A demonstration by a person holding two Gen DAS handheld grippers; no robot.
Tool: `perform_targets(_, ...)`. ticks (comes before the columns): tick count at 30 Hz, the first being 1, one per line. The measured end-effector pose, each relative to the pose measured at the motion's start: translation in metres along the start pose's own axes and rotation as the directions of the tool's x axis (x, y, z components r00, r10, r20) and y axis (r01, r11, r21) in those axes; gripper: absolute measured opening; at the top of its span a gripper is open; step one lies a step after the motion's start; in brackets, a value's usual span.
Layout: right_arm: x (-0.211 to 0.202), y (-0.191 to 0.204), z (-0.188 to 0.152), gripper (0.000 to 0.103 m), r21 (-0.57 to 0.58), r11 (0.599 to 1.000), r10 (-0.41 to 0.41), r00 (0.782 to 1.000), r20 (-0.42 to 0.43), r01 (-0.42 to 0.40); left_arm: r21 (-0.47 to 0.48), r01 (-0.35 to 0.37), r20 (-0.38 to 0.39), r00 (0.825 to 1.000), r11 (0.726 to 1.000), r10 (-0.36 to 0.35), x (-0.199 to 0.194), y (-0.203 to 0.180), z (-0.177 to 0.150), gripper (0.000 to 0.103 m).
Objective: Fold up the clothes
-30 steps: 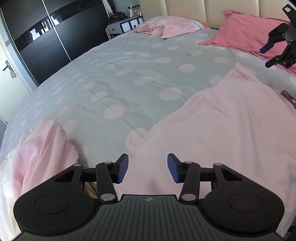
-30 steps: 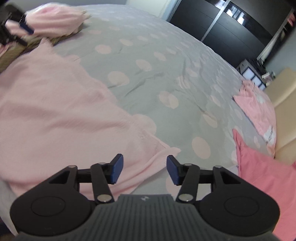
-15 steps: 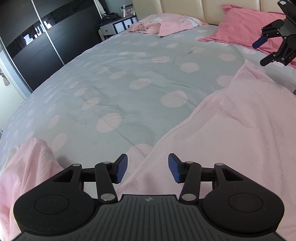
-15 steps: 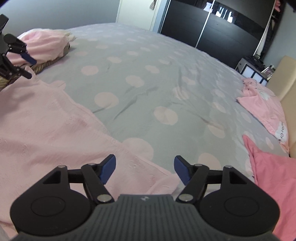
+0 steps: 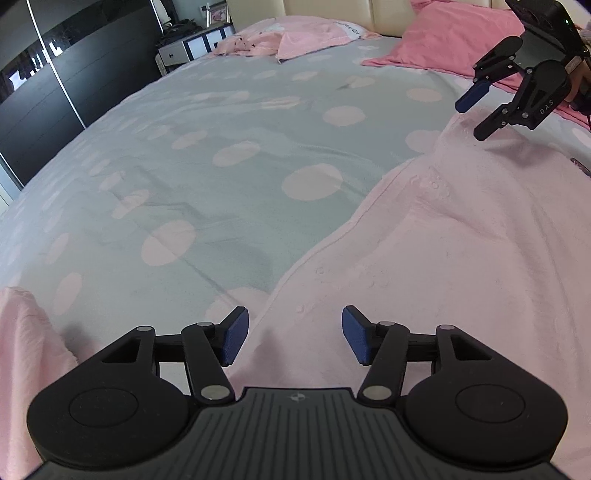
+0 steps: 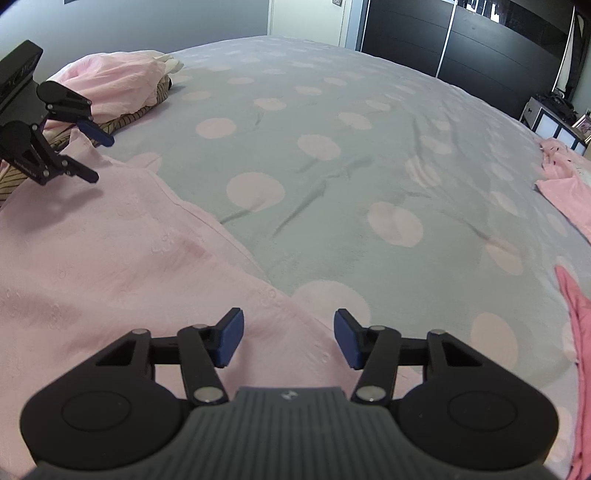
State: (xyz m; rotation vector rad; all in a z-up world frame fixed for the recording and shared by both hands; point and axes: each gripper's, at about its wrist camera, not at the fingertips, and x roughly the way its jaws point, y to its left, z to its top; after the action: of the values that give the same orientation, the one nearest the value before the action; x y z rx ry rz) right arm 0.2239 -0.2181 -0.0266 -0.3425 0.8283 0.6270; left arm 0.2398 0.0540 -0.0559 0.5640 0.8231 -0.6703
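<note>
The pale pink garment lies spread flat on the spotted bed, and both tools hover over its far edge, the left hand-held gripper opening, the right hand-held gripper closing, neither yet pinching cloth, seemingly to lift that edge for a fold.

Wide bed under a grey cover with pale pink dots, lightly creased across the middle. Spread flat along the near edge: a pale pink garment, hem running slantwise over the cover. At the foot-end corner, a crumpled heap of pink clothes atop something striped, possibly another garment. Toward the headboard edge, a deeper pink pillow, and beside it a rumpled pink piece with some print.
</note>
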Motion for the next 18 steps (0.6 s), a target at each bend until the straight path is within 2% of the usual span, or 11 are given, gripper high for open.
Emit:
perform_targets(4,0.018,-0.001,0.004,0.055,0.046,0.998,0.05,0.998,-0.024,-0.049,-0.034,0.013,-0.064,0.998,0.999,-0.015,0.016,0.0,0.001,0.05)
perform_targets(6,0.026,0.0,0.005,0.052,0.065,0.996,0.067,0.997,-0.045,-0.064,-0.056,0.024,-0.088,0.996,0.998,-0.029,0.021,0.001,0.001,0.038)
perform_targets(8,0.032,0.0,0.006,0.036,0.087,0.993,0.087,0.994,-0.063,-0.081,-0.057,0.039,-0.099,0.994,0.998,-0.044,0.023,-0.001,0.002,0.028)
perform_targets(9,0.033,-0.001,0.006,0.02,0.102,0.99,0.102,0.992,-0.072,-0.094,-0.053,0.047,-0.102,0.993,0.998,-0.052,0.023,-0.002,0.002,0.022)
perform_targets(10,0.035,-0.001,0.007,0.01,0.117,0.987,0.117,0.99,-0.081,-0.107,-0.049,0.052,-0.105,0.993,0.997,-0.057,0.023,-0.003,0.003,0.018)
perform_targets(12,0.034,0.002,0.008,0.007,0.11,0.989,0.113,0.99,-0.084,-0.103,-0.048,0.054,-0.101,0.993,0.997,-0.058,0.019,-0.005,0.005,0.007)
perform_targets(13,0.032,0.004,0.01,0.004,0.093,0.991,0.105,0.991,-0.084,-0.097,-0.049,0.052,-0.098,0.994,0.997,-0.057,0.017,-0.005,0.006,0.006)
perform_targets(18,0.017,0.008,0.016,0.003,0.07,0.994,0.086,0.995,-0.046,-0.083,-0.072,0.023,-0.071,0.997,0.997,-0.028,0.001,-0.003,0.012,0.002)
